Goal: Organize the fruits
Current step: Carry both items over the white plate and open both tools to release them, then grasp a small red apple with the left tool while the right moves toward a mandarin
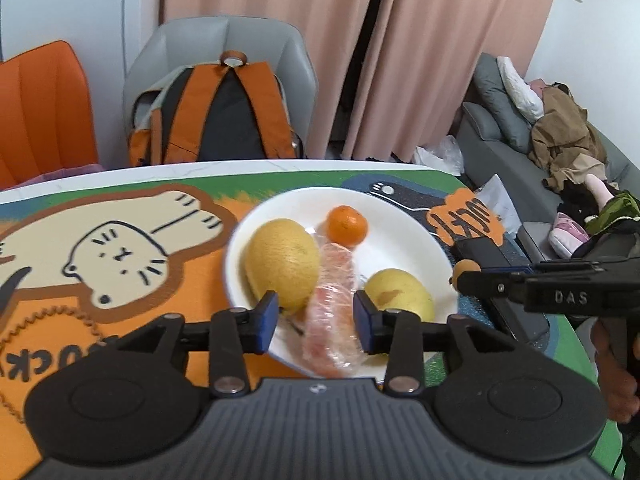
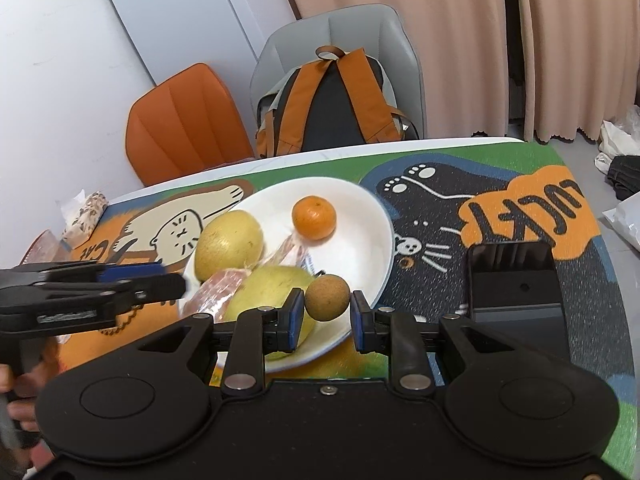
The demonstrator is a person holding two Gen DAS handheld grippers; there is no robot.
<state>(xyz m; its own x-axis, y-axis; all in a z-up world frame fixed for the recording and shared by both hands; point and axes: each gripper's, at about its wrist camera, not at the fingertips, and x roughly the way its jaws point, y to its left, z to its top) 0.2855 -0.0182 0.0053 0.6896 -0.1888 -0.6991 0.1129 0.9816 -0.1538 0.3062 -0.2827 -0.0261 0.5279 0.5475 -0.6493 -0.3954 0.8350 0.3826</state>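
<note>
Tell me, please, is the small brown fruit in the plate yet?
Not yet: the small brown fruit sits between the right gripper fingers, over the plate rim.

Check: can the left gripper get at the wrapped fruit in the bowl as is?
Probably yes. The left gripper is open, and the wrapped fruit lies between its fingers with nothing on top. The big yellow fruit and the smaller one crowd each side, so the fingers may nudge them.

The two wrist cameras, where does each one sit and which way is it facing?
Left wrist: rides the left gripper, facing the white plate from its near edge; the right gripper crosses at right.
Right wrist: rides the right gripper, facing the plate over a small brown fruit; the left gripper enters at left.
Shared: plate, orange, backpack.
</note>
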